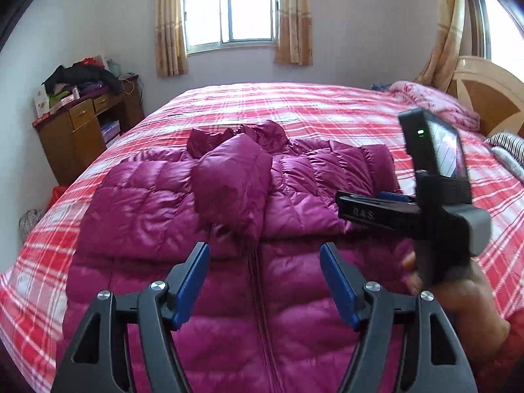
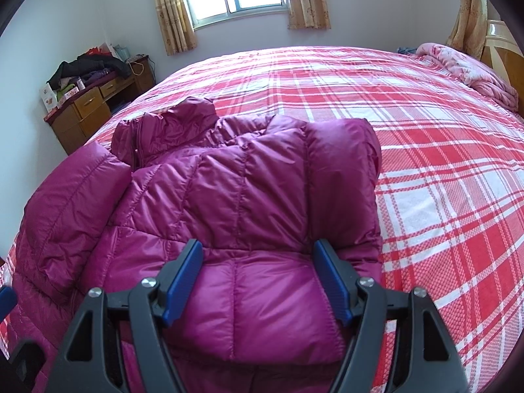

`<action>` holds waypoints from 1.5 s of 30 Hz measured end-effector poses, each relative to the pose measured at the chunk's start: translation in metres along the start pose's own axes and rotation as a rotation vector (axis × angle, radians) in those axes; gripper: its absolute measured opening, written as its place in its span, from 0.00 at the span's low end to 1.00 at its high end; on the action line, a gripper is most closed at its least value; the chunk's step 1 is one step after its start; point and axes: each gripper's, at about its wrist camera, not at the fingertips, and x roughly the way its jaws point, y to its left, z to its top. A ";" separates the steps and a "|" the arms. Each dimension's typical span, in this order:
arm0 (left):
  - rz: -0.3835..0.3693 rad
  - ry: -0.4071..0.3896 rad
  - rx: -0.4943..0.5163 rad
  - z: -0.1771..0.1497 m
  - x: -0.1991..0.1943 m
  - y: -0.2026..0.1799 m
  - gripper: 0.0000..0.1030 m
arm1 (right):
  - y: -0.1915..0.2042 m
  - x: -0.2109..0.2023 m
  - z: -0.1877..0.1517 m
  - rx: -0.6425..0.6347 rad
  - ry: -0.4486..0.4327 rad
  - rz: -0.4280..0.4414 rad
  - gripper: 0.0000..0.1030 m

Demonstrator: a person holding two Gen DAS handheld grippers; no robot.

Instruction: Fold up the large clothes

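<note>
A magenta quilted down jacket [image 1: 183, 216] lies front up on a bed with a red and white plaid sheet [image 1: 294, 104]. Both sleeves are folded in over the chest, and its zipper [image 1: 262, 311] runs toward me. My left gripper [image 1: 265, 278] is open and empty just above the jacket's lower front. My right gripper [image 2: 258, 275] is open and empty over the folded right sleeve [image 2: 262, 196]. The right gripper also shows in the left wrist view [image 1: 360, 206], held by a hand at the jacket's right side.
A brown wooden desk [image 1: 78, 131] piled with clothes stands at the far left by the wall. A pink quilt [image 1: 435, 104] and a wooden headboard [image 1: 488, 95] are at the far right. A curtained window [image 1: 229, 9] is behind the bed.
</note>
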 end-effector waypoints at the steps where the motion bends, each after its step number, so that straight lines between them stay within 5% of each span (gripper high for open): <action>1: 0.004 -0.001 -0.027 -0.004 -0.007 0.005 0.69 | 0.001 0.000 0.000 -0.004 0.003 0.001 0.73; 7: 0.066 0.019 -0.164 -0.026 -0.037 0.049 0.70 | 0.012 -0.007 0.006 -0.042 0.022 -0.034 0.79; 11: 0.188 0.008 -0.202 -0.036 -0.042 0.077 0.70 | 0.043 -0.057 0.012 -0.027 -0.095 0.104 0.81; 16: 0.269 0.052 -0.290 -0.043 -0.033 0.111 0.70 | 0.114 -0.080 0.015 -0.152 -0.119 0.197 0.92; 24: 0.293 0.096 -0.402 -0.058 -0.024 0.141 0.70 | 0.194 -0.039 0.017 -0.322 -0.027 0.096 0.92; 25: 0.288 0.096 -0.406 -0.058 -0.025 0.143 0.70 | 0.195 -0.033 0.015 -0.337 -0.022 0.072 0.85; 26: 0.289 0.094 -0.400 -0.058 -0.027 0.143 0.70 | 0.191 -0.031 0.014 -0.337 -0.023 0.062 0.56; 27: 0.295 0.087 -0.388 -0.059 -0.028 0.143 0.70 | 0.183 -0.029 0.014 -0.319 -0.011 0.070 0.41; 31: 0.306 0.073 -0.364 -0.058 -0.030 0.141 0.70 | 0.139 -0.038 0.015 -0.179 -0.002 0.140 0.22; 37: 0.298 0.045 -0.351 -0.043 -0.030 0.138 0.70 | 0.073 -0.040 -0.002 0.076 0.040 0.202 0.15; 45: 0.350 0.027 -0.274 -0.013 -0.029 0.138 0.70 | 0.025 -0.040 -0.026 0.161 0.146 0.177 0.19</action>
